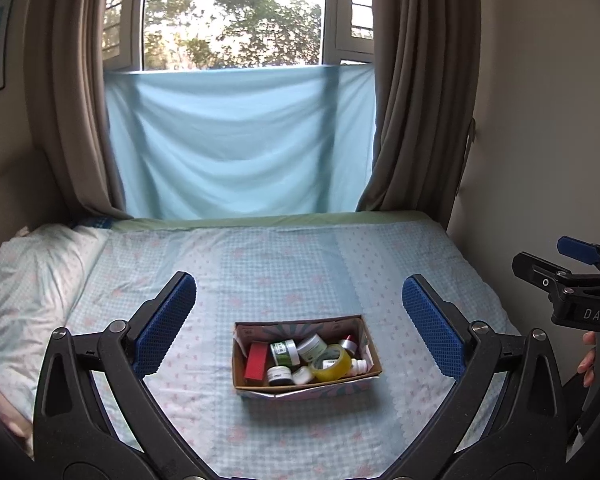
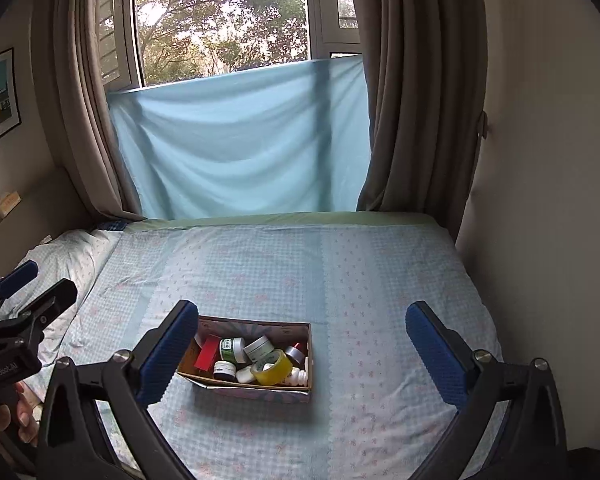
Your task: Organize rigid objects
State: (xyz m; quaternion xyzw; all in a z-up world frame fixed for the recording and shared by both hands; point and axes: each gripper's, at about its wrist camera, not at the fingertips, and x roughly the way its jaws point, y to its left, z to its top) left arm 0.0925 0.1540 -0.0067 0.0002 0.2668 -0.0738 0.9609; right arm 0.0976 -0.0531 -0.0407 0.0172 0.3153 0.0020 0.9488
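Observation:
An open cardboard box (image 1: 374,354) sits on the bed; it also shows in the right wrist view (image 2: 310,344). It holds a red box (image 1: 257,361), several small jars (image 1: 284,352), a yellow tape roll (image 1: 332,364), a silver tape roll (image 2: 295,354) and a white bottle (image 1: 360,366). My left gripper (image 1: 300,320) is open and empty, above the bed with the box between its fingers in view. My right gripper (image 2: 302,344) is open and empty, held above the bed to the right of the left one. The right gripper's side also shows at the left wrist view's right edge (image 1: 572,276).
The bed has a light blue checked sheet (image 1: 292,264). A pillow (image 1: 32,272) lies at the left. A wall (image 2: 548,200) runs along the bed's right side. Brown curtains (image 1: 412,100) and a blue cloth (image 1: 236,144) hang at the window behind.

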